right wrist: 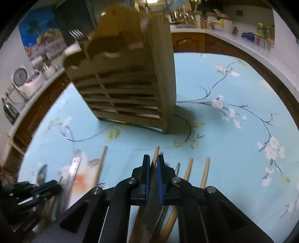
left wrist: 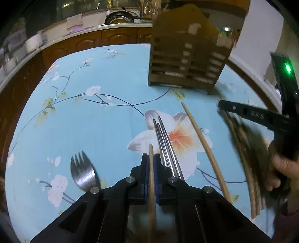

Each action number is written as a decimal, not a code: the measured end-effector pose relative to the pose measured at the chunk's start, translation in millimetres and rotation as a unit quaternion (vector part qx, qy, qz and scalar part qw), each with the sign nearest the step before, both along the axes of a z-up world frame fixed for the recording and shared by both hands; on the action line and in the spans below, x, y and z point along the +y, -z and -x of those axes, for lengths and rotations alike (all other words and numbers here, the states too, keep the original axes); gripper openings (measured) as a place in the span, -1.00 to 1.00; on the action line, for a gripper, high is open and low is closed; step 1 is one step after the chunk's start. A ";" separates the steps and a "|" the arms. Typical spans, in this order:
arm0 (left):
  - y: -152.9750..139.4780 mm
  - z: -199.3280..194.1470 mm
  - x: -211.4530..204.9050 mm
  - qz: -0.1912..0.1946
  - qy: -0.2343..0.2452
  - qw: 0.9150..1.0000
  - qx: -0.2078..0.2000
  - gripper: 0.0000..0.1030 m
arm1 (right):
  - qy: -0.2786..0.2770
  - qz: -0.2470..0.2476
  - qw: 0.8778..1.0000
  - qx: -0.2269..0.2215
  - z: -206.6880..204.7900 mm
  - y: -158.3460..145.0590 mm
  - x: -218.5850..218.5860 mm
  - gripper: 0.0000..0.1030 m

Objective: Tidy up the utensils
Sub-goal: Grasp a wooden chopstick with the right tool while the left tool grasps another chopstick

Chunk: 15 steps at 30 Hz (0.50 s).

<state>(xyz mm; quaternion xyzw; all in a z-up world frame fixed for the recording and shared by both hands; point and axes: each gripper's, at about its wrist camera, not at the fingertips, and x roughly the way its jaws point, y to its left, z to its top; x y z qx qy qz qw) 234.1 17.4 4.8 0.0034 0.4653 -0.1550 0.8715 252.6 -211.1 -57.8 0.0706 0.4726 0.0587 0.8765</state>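
Note:
My left gripper [left wrist: 151,158] is shut on a wooden chopstick [left wrist: 151,179] that runs back between its pads. Beside it lie steel chopsticks [left wrist: 164,140], another wooden chopstick [left wrist: 203,147] and a steel spork [left wrist: 82,170]. My right gripper [right wrist: 153,158] is shut on a wooden chopstick [right wrist: 155,154]; it also shows blurred at the right of the left wrist view [left wrist: 224,105]. Two more wooden chopsticks [right wrist: 204,172] and a steel one [right wrist: 177,168] lie just right of it. The slatted wooden utensil holder [right wrist: 127,78] stands ahead on the table, with a fork [right wrist: 75,34] in it.
The table has a light blue floral cloth [left wrist: 93,121]. Kitchen counters with cabinets, a pan [left wrist: 119,16] and white pots curve behind it. The left gripper shows at the lower left of the right wrist view [right wrist: 46,188].

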 end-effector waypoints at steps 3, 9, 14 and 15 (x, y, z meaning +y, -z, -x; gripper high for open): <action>-11.1 5.2 10.9 0.023 -0.005 1.000 -0.007 -0.94 | -0.002 -0.037 0.999 -0.021 16.0 -18.8 -3.0 -0.88; -46.7 23.8 32.6 0.072 -0.017 0.996 -0.040 -0.94 | -0.011 -0.064 0.996 -0.064 38.9 -60.1 -3.4 -0.90; -79.3 43.8 46.4 0.091 -0.020 0.993 -0.077 -0.94 | -0.014 -0.079 0.992 -0.094 48.1 -89.0 -5.6 -0.90; -85.0 47.4 49.2 0.095 -0.019 0.992 -0.083 -0.94 | -0.015 -0.078 0.992 -0.101 50.7 -94.5 -5.2 -0.90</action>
